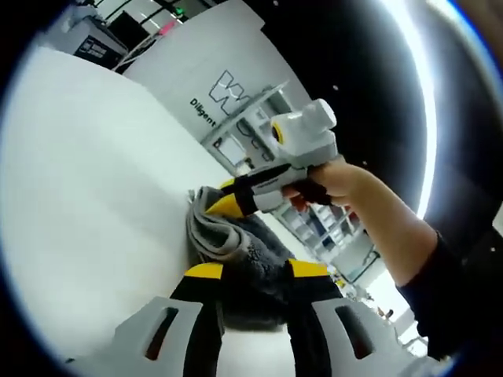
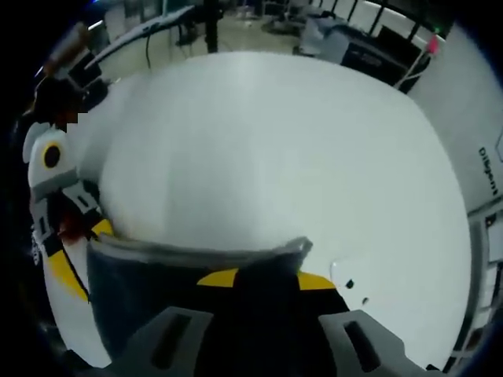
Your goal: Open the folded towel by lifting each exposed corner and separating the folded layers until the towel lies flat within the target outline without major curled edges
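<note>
Grey towel [image 1: 236, 251] bunched, lifted off white table [image 1: 86, 196]. Left gripper [image 1: 251, 271] jaws parted around towel fold. Right gripper [image 2: 263, 276] pinched on towel edge [image 2: 196, 251], held taut above table.

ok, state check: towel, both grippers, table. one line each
towel: grey, bunched and lifted off the table, not flat; a dark sheet of it spans the right gripper view.
left gripper: jaws around the towel's near edge; actual clamp hard to confirm.
right gripper: held by a hand, yellow tips at the towel's upper edge, apparently pinching it.
table: white, bare where seen; no target outline discernible.
</note>
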`<act>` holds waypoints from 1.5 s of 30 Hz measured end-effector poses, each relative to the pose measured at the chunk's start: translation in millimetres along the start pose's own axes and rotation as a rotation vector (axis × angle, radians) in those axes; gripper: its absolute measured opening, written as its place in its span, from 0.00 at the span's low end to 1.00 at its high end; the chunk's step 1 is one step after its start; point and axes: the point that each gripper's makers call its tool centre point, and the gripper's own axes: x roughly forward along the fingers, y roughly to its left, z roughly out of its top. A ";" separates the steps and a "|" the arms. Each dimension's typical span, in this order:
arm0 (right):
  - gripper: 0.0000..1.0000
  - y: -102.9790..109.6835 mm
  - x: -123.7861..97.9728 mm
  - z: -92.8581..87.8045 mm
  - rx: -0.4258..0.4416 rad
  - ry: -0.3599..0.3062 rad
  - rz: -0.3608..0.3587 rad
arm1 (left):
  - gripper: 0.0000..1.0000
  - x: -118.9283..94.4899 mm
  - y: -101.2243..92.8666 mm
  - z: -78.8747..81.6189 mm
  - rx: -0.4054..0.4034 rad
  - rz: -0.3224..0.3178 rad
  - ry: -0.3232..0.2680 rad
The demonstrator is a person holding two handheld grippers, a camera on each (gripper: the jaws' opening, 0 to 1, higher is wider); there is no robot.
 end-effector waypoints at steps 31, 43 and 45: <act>0.05 -3.7 -10.3 3.2 -0.077 -0.014 -0.043 | 0.06 -3.5 -7.8 -0.1 0.115 -0.017 -0.050; 0.04 -16.8 -24.5 11.5 -0.097 -0.050 -0.079 | 0.06 -4.8 -14.1 3.3 0.132 -0.059 -0.096; 0.04 -17.2 -26.7 11.8 -0.094 -0.057 -0.080 | 0.06 -3.9 -14.6 7.0 0.127 -0.072 -0.103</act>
